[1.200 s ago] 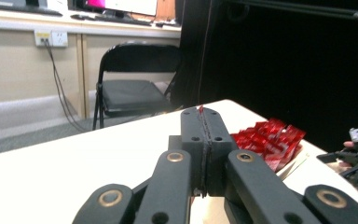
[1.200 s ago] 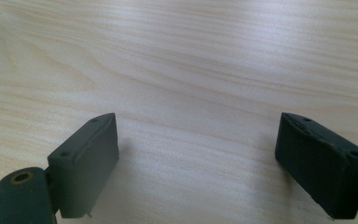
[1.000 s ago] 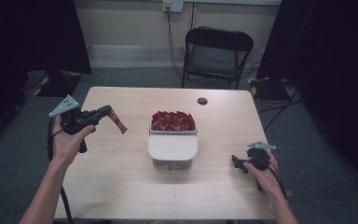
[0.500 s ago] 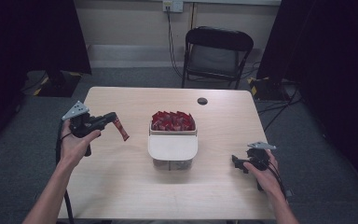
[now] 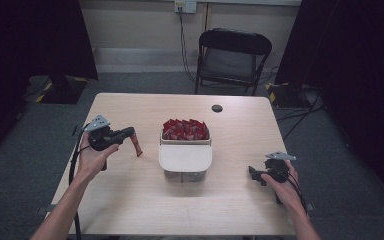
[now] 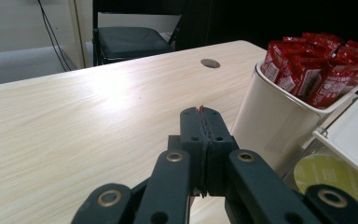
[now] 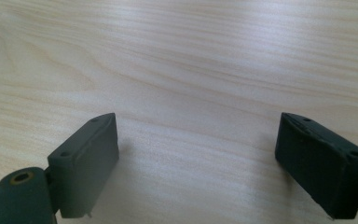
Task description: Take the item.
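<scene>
1. As the left gripper (image 5: 130, 133) is coming down toward the table (image 5: 130, 205), it is pinching a red packet (image 5: 137, 145) left of the white cup (image 5: 185, 142), likely about to set it down.
2. Its jaws are clamping a red sliver (image 6: 201, 108).
3. The right gripper (image 7: 198, 163) is gaping wide, holding nothing.

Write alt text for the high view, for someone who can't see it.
A person's left gripper holds a red packet over a wooden table, left of a white tub of red packets. The right gripper rests open at the table's right.
</scene>
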`<state>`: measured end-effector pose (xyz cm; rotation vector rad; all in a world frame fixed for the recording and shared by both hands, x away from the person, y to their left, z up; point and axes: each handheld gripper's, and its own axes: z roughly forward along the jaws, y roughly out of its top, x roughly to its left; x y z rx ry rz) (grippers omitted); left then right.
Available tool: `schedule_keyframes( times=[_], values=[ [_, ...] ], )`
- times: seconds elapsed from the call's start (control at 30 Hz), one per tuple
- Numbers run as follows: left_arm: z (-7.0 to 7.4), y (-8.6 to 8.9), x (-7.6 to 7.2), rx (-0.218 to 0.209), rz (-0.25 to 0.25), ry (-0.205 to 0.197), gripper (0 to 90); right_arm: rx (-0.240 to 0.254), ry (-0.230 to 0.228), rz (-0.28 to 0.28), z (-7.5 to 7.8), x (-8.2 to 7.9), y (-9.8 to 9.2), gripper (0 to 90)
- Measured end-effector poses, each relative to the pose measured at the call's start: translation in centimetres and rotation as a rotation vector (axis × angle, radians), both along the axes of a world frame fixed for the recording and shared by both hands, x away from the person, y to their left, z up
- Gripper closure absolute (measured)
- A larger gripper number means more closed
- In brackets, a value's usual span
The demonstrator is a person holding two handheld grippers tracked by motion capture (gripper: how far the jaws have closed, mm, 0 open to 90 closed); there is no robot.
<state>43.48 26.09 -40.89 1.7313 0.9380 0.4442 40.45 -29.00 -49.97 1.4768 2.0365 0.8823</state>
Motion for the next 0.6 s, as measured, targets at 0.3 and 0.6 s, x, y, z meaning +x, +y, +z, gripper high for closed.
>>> schedule_keyframes(
  times=[0.3,0.6],
  values=[
    [0.1,-0.1,-0.8,0.051,-0.02,0.006,88.7,0.0,0.0,0.0,0.0,0.0,0.0,12.7],
    [-0.2,1.8,-1.8,0.038,0.007,0.019,88.5,0.0,0.0,0.0,0.0,0.0,0.0,12.7]
  ],
)
